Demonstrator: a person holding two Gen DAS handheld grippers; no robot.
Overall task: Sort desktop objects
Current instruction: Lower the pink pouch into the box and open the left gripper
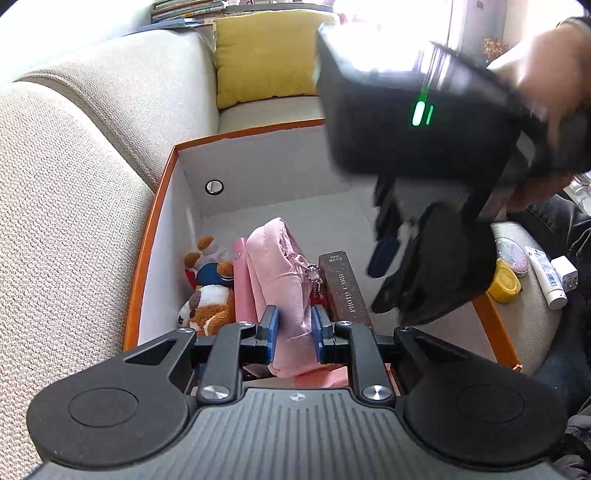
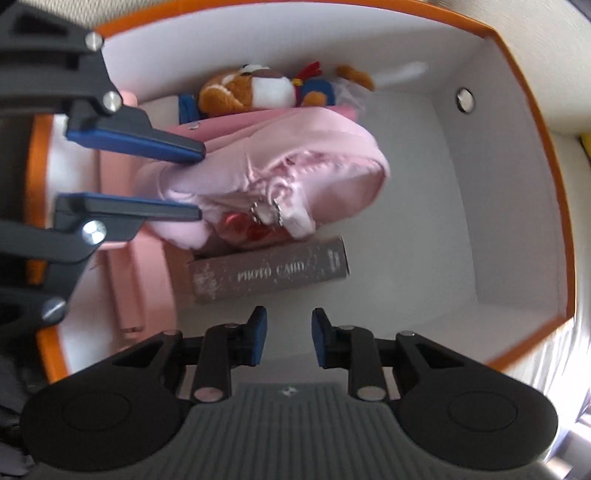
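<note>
daylight glare, motion blur, fisheye bend

strong daylight floods in from the window (image 1: 399,33), blown out to white; the right gripper (image 1: 391,258) and the hand (image 1: 554,66) holding it smear with motion blur; the box rim (image 2: 517,48) bows at the edges; lettering on the photo card box (image 2: 271,275) reads soft
</note>
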